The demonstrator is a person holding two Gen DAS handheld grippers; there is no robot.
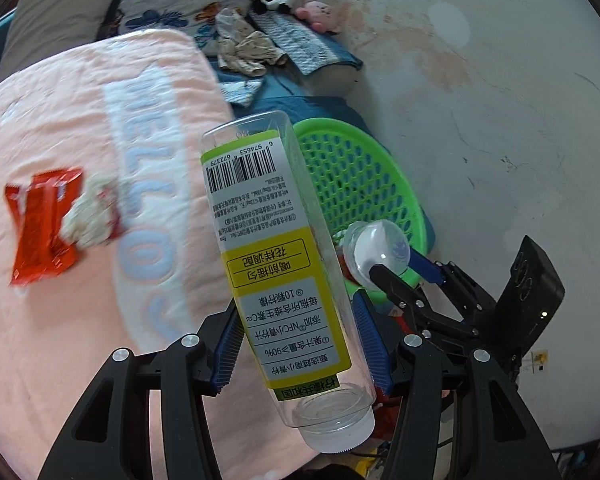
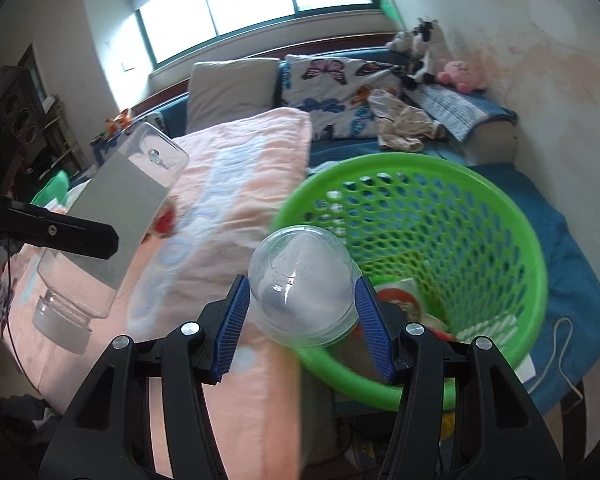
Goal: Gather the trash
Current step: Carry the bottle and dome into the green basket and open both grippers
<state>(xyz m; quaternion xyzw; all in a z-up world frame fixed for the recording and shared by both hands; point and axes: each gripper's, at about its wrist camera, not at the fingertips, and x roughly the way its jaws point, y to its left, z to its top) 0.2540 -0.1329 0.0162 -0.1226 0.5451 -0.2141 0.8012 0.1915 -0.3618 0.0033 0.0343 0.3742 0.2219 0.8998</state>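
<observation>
1. Two pieces of clear plastic trash are carried at once, one per hand-held gripper, presumably so that both can be dropped in a single trip.
2. One tall clear plastic bottle with a yellow-green printed label (image 1: 276, 248) is pinched across its lower body between the blue pads of the left hand-held gripper (image 1: 300, 340), cap end toward the camera; it is held above the edge of the pink blanket with pale lettering (image 1: 80, 120).
3. One clear domed plastic cup (image 2: 304, 284) is pinched by the right hand-held gripper (image 2: 300, 312), its pads pressed on both sides; it is held just over the near rim of the round green perforated plastic basket (image 2: 500, 208), likely for release inside.
4. One basket is seen, standing on the blue bed (image 2: 572, 280) beside the blanket, with some paper scraps already in it.
5. One red snack wrapper (image 1: 40, 224) and one crumpled whitish tissue (image 1: 90, 216) are left lying on the blanket, touching each other, not yet collected.
</observation>
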